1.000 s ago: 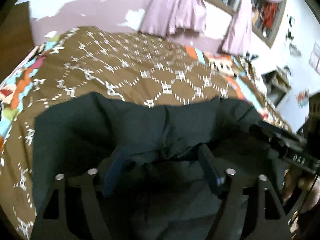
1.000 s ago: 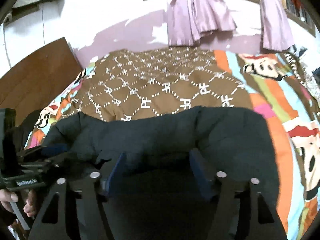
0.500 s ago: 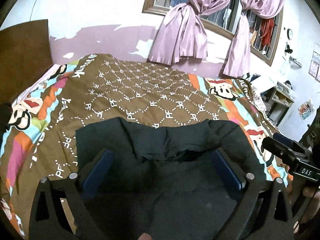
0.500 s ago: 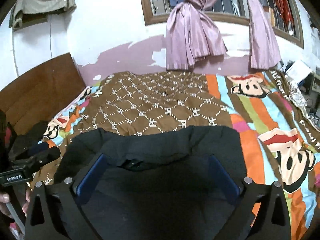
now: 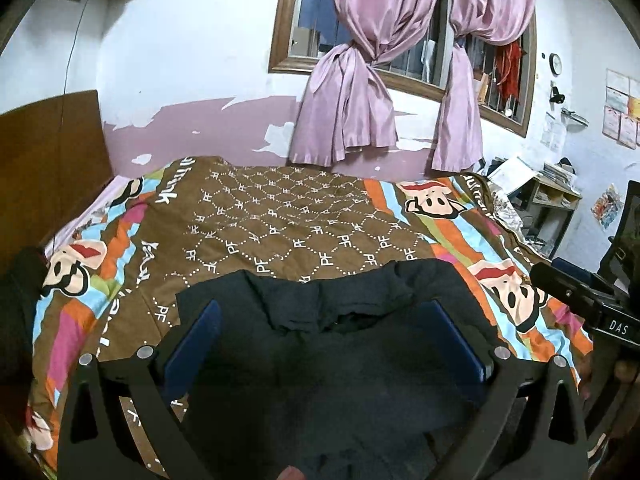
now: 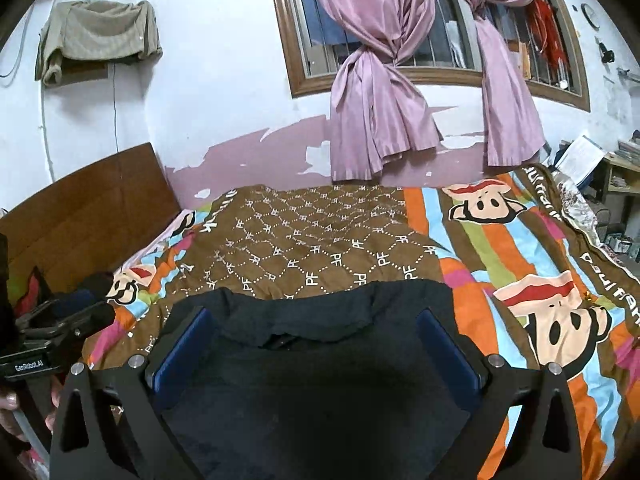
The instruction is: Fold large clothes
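Dark garment [image 5: 328,368] lies on the bed's patterned bedspread [image 5: 280,224], near edge, collar end toward the window [image 6: 400,52]. My left gripper [image 5: 324,344] hangs above it, blue fingers [image 5: 192,344] spread wide, nothing between them. My right gripper [image 6: 316,348] likewise: fingers [image 6: 444,344] wide apart over the garment [image 6: 320,368], gripping nothing. Pink curtains [image 6: 372,112] knotted at the window. Wooden headboard [image 6: 80,208] on the left.

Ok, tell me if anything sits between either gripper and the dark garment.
Nothing visible does. The dark garment lies on the bedspread directly beneath the open left gripper and the open right gripper, filling the gap between each one's fingers.
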`<action>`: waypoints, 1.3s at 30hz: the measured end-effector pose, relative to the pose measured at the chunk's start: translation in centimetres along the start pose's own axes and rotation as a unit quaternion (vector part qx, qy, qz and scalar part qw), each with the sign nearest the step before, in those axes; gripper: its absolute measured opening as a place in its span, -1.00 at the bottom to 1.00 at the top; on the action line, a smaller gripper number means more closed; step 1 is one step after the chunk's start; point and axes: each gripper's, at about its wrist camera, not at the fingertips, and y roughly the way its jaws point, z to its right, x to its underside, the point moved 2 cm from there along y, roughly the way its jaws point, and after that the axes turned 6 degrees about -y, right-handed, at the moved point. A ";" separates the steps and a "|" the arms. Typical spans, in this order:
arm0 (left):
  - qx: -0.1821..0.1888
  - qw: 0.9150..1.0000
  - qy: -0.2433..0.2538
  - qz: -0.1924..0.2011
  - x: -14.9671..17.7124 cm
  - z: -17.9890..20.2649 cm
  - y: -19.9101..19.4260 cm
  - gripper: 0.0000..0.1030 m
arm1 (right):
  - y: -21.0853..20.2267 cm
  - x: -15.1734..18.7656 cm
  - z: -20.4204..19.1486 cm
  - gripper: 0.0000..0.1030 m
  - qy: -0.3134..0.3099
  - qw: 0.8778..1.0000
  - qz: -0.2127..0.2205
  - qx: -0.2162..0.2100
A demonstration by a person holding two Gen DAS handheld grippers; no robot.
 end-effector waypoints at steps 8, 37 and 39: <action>0.010 1.000 0.005 0.019 0.4 0.7 -3.3 0.95 | -3.8 0.5 0.1 1.00 0.000 1.000 0.016 0.007; 0.036 0.980 0.193 -0.010 10.5 5.3 -16.6 0.95 | -16.7 7.5 -7.5 1.00 -0.144 0.987 -0.042 -0.058; 0.037 0.981 0.188 -0.022 12.2 4.9 -16.5 0.95 | -17.1 8.6 -7.6 1.00 -0.146 0.986 -0.053 -0.057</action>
